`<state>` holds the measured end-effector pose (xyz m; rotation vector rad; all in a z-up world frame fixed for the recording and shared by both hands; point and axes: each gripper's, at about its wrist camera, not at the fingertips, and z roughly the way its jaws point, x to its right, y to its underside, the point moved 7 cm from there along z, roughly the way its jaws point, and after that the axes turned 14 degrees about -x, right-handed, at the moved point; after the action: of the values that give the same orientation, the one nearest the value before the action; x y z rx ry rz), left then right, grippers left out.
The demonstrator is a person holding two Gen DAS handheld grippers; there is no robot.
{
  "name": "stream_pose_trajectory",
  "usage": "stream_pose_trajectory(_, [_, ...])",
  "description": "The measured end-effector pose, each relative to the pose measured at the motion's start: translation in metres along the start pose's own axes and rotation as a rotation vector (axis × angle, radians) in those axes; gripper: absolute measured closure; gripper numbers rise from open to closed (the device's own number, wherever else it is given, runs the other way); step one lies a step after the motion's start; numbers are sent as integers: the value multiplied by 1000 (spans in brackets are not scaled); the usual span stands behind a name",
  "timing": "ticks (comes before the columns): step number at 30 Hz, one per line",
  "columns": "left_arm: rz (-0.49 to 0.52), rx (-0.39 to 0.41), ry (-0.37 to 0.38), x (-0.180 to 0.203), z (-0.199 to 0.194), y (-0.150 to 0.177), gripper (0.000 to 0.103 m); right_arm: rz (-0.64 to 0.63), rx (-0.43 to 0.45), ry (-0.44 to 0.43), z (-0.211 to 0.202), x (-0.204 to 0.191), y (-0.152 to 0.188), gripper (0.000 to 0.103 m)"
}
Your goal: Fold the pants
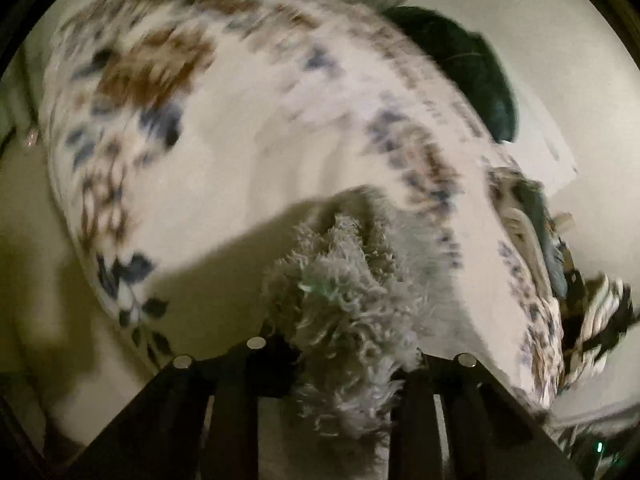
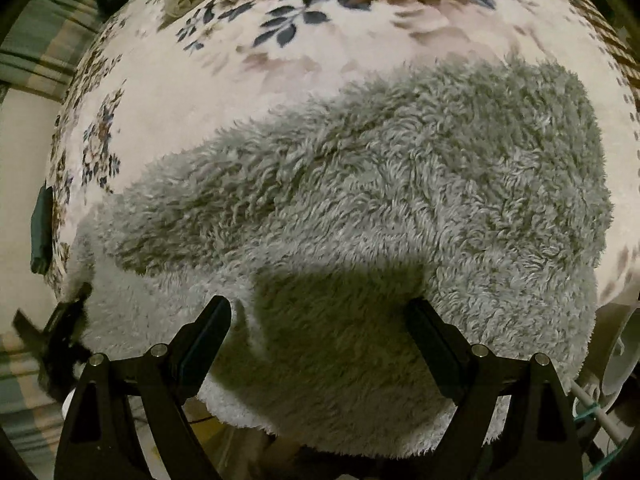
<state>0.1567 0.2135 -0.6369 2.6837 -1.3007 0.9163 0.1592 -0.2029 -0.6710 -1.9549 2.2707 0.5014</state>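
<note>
A floral blanket [image 2: 224, 92] — cream, printed with blue leaves and brown blooms — fills most of both views and serves as the work surface; in the left wrist view it [image 1: 240, 152] is smeared by motion blur, so its pattern reads only as blotches; on it lie the grey fleece pants [image 2: 360, 200], a broad shaggy mass covering the middle and lower part of the right wrist view, their near edge hanging over the blanket's front border; a shadow falls across the fleece just ahead of the tool; the right gripper [image 2: 320, 344] sits low over that near edge with its two black fingers [image 2: 210, 340] spread well apart, fleece lying between them but neither pad pressing it; the left gripper [image 1: 344, 364] is clamped on a bunched tuft of the same pants [image 1: 340, 304], the pile squeezed up between its dark fingers and lifted clear of the blanket, with a shadow cast to the left beneath it; in the right wrist view that left tool shows as a dark shape at the pants' far left corner; beyond the blanket's far edge a dark green cloth [image 1: 472, 68] lies on a pale surface; at the right of the left wrist view a small heap of mixed fabrics [image 1: 560, 264] rests beside the blanket — too blurred to tell apart
</note>
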Motion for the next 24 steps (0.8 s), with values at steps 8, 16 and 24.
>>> stream_pose_trajectory(8, [353, 84, 83, 142, -100, 43, 85, 15, 27, -70, -16, 15, 2, 11])
stream_pose_trajectory(16, [664, -86, 229, 296, -87, 163, 85, 117, 70, -170, -48, 86, 14, 11])
stream_pose_trajectory(24, [885, -311, 197, 379, 0, 291, 83, 291, 120, -105, -91, 224, 49, 11])
